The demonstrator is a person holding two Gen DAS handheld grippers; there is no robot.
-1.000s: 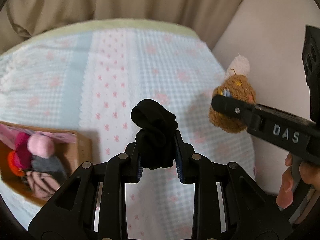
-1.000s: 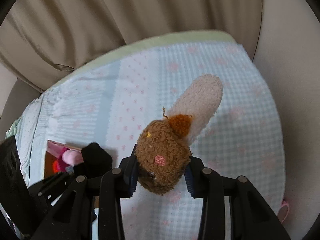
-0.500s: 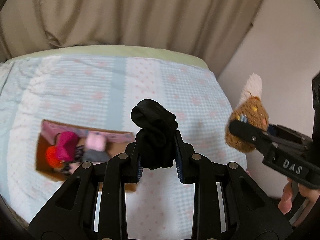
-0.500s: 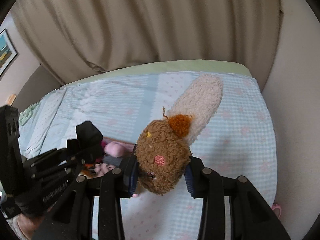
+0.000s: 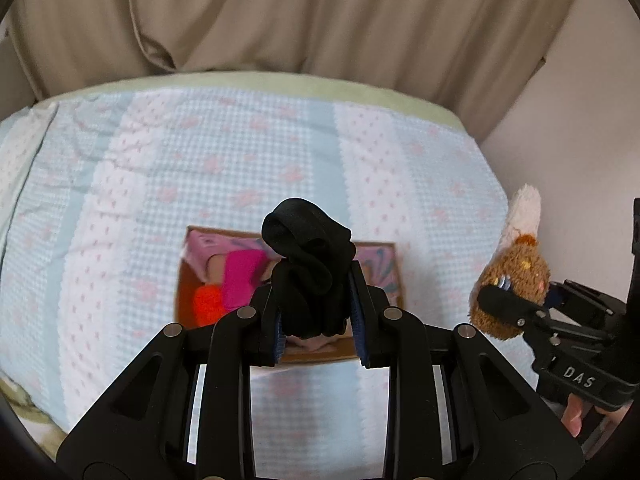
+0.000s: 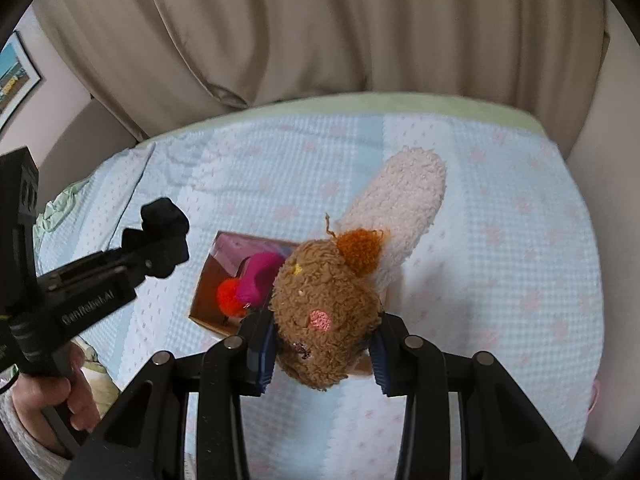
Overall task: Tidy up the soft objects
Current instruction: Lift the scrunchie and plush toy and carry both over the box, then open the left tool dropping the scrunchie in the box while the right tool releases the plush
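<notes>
The left claw [image 5: 320,320] is clamped on a black sock bundle [image 5: 310,272], the right claw [image 6: 322,346] on a brown plush toy [image 6: 324,312]. Beneath both, a cardboard box [image 5: 390,276] on the bed [image 5: 120,200] contains pink and orange soft things. Beige curtains [image 5: 320,16] hang behind.

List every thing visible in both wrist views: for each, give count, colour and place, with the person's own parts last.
Black sock bundle: one, black, between the left gripper's pads.
Fuzzy sock: one, brown and cream, clamped in the right gripper.
Cardboard box: one, brown, on the bed, holding pink and orange soft items.
Bedspread: one, pale blue and white, pink dots.
Curtain: one, beige, behind the bed.
Picture: one, framed, wall.
Left gripper: black, shut.
Right gripper: black, shut.
Hand: one, gripping the left handle.
</notes>
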